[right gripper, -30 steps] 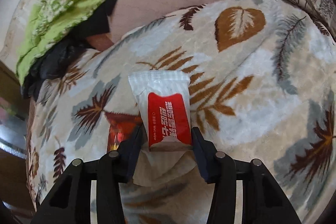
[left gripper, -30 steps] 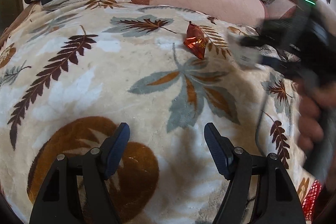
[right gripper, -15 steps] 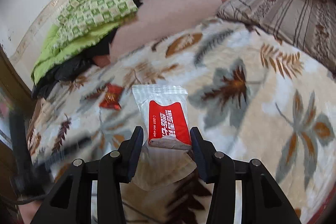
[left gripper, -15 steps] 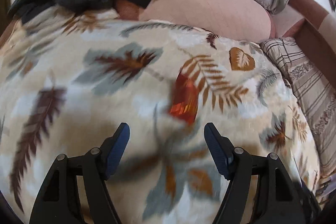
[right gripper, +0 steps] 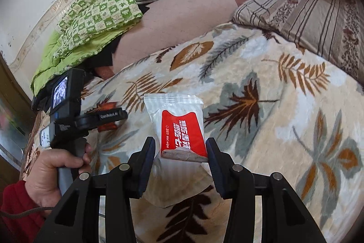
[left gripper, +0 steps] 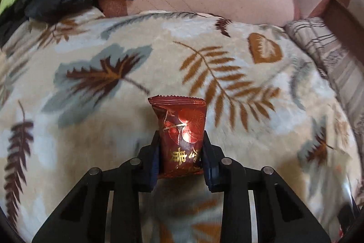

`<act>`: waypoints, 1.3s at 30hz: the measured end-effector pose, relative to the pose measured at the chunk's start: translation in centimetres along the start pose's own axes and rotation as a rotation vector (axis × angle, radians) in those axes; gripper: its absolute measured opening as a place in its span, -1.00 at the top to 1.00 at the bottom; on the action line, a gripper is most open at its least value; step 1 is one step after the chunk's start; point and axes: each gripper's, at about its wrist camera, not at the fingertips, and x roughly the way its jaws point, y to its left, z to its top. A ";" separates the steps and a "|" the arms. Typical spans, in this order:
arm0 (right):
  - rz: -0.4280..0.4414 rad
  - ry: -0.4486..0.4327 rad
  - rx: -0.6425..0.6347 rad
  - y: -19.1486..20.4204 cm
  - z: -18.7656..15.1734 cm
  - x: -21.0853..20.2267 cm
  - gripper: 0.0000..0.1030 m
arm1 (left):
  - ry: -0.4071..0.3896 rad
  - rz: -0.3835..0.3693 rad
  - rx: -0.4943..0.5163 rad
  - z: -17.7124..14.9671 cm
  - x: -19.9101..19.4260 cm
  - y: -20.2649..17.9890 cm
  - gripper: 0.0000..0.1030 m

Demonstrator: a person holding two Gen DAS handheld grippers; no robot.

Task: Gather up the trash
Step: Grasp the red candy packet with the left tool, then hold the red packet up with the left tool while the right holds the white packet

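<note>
My left gripper (left gripper: pixel 182 147) has just been closing and is now pinching the red candy wrapper (left gripper: pixel 180 133) mid-blanket (left gripper: pixel 91 140). My right gripper (right gripper: pixel 180 156) is gripping the wet-wipe packet (right gripper: pixel 179 126). Next, I am judging, both need carrying to a bin.

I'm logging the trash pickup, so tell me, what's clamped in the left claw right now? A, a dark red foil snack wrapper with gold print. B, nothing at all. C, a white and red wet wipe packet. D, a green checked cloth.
A: in the left wrist view the left claw has its jaws pressed against both sides of the dark red foil wrapper, which stands up above the leaf-print blanket.
</note>
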 end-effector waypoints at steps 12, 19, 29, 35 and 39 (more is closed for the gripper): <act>-0.021 -0.027 -0.060 1.0 -0.8 -1.4 0.04 | -0.085 -0.092 0.065 -10.6 -11.1 0.5 0.42; 0.019 -0.053 -0.122 3.5 -3.5 -5.1 0.04 | -0.152 -0.082 0.061 -15.8 -14.7 1.6 0.41; 0.030 -0.099 -0.230 5.2 -8.2 -10.2 0.04 | -0.212 -0.062 0.099 -18.2 -16.6 1.0 0.41; -0.004 -0.108 -0.161 2.5 -8.7 -12.0 0.04 | -0.236 -0.058 0.116 -18.8 -17.1 0.8 0.41; -0.008 -0.132 -0.154 2.1 -8.8 -13.0 0.04 | -0.241 -0.066 0.106 -18.9 -17.0 1.1 0.41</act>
